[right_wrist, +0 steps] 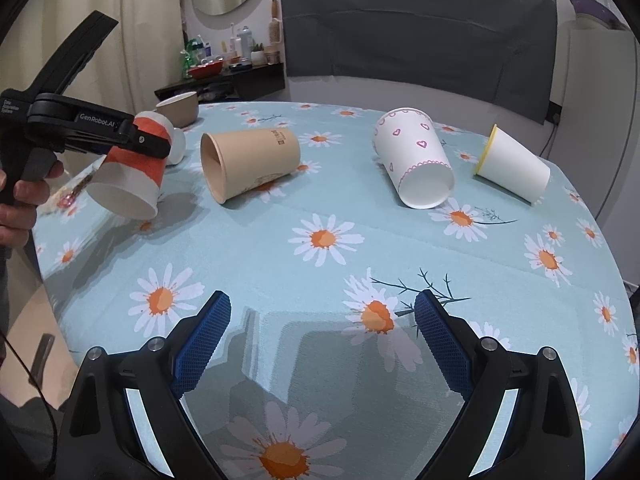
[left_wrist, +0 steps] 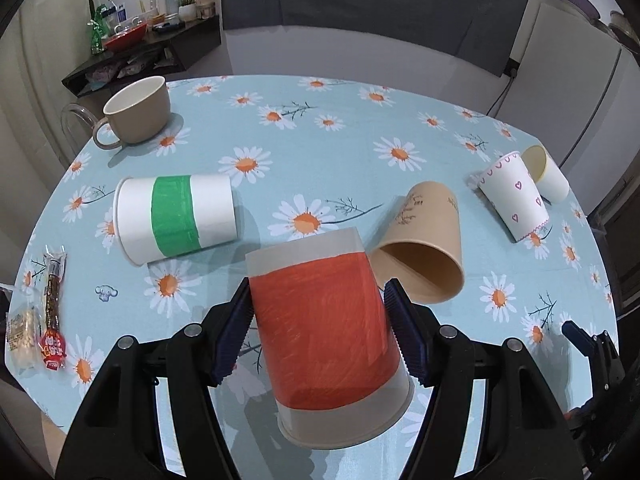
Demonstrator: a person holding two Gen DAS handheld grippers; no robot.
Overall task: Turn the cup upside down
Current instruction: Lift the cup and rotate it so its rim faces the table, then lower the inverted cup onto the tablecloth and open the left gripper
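Observation:
My left gripper [left_wrist: 320,300] is shut on a paper cup with an orange band [left_wrist: 324,332], held above the table with its rim toward the camera and its base pointing away. In the right wrist view the same cup [right_wrist: 132,180] hangs tilted in the left gripper [right_wrist: 148,144], mouth facing down and toward me. My right gripper [right_wrist: 322,312] is open and empty, low over the front of the table.
Lying on their sides on the daisy tablecloth [right_wrist: 320,208] are a green-banded cup [left_wrist: 176,216], a brown cup [left_wrist: 424,252], a heart-patterned cup [left_wrist: 514,200] and a yellow-rimmed cup [left_wrist: 546,172]. A brown mug [left_wrist: 138,110] stands far left. Snack packets [left_wrist: 52,312] lie at the left edge.

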